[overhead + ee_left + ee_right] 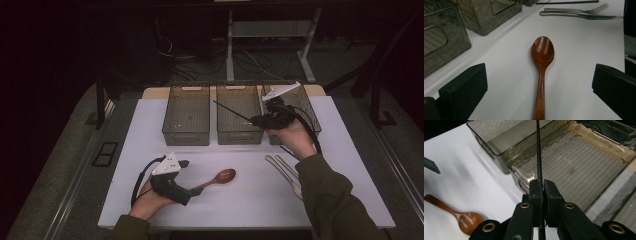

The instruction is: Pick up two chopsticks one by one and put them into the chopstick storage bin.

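A person works at a white table (150, 130) with a handheld two-jaw gripper in each hand, apparently sorting cutlery into three smoky clear bins.

The right gripper (543, 188) has its jaws pressed tight on a thin black chopstick (539, 155). The stick runs up through the closed pads and points ahead of the tool, out over the open middle bin (574, 167). In the high view the right gripper (255, 120) hangs at the near rim of the middle bin (239, 134), the chopstick (232, 111) slanting up and away from it across that bin. The stick seems held by one end so that its length can be lowered in along the bin.

The left gripper (192, 192) lies low near the table's near edge. Its jaws stand wide apart and hold nothing. A wooden spoon (542, 65) lies flat on the table straight ahead of it, handle toward the tool and running between the open jaws, bowl farther off. The pads touch nothing, so the gripper looks lined up to close on the handle.

Beyond the spoon's bowl, in the left gripper view, a fork (579, 10) and a table knife (579, 15) lie side by side on the table, with another black chopstick (566, 2) just past them. To that tool's left stand two bins, the left bin (441, 42) nearest.
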`<state>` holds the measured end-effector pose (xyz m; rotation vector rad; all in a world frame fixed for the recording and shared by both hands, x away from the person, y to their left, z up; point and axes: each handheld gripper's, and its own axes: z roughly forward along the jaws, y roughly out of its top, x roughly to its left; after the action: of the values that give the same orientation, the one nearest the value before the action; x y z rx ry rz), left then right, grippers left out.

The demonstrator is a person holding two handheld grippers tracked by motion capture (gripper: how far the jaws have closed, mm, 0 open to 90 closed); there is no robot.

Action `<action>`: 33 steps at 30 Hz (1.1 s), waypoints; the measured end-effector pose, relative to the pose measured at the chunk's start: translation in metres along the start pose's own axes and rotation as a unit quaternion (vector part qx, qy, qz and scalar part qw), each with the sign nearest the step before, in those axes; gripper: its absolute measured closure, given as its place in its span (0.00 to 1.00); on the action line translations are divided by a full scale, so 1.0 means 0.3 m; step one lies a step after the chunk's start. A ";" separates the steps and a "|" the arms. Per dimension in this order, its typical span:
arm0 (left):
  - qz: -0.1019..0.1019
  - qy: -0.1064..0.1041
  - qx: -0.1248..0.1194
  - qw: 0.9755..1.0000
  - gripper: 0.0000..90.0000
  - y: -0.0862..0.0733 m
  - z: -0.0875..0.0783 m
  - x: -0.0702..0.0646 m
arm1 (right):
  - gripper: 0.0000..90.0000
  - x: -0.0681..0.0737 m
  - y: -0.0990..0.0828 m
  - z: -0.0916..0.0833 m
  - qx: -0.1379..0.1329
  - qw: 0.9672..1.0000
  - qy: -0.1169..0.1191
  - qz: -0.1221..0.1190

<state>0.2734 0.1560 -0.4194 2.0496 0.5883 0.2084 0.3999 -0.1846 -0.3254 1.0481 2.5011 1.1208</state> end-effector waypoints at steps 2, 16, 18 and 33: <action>-0.002 0.000 -0.001 1.000 0.00 0.001 0.001 -0.002 | 0.96 0.014 0.026 0.024 0.003 1.000 -0.002 0.002; 0.000 0.001 0.001 1.000 0.00 0.001 0.003 -0.004 | 0.96 0.069 0.130 0.150 0.016 1.000 -0.004 0.000; 0.001 0.001 0.003 1.000 0.00 0.001 0.003 -0.004 | 0.96 0.073 0.141 0.168 0.015 1.000 -0.003 0.001; 0.006 -0.002 -0.001 1.000 0.00 0.003 -0.001 -0.005 | 0.96 0.129 0.238 0.323 0.037 0.999 -0.004 -0.003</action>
<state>0.2724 0.1551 -0.4184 2.0509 0.5728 0.2121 0.4524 -0.0701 -0.3373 1.0620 2.5558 1.0287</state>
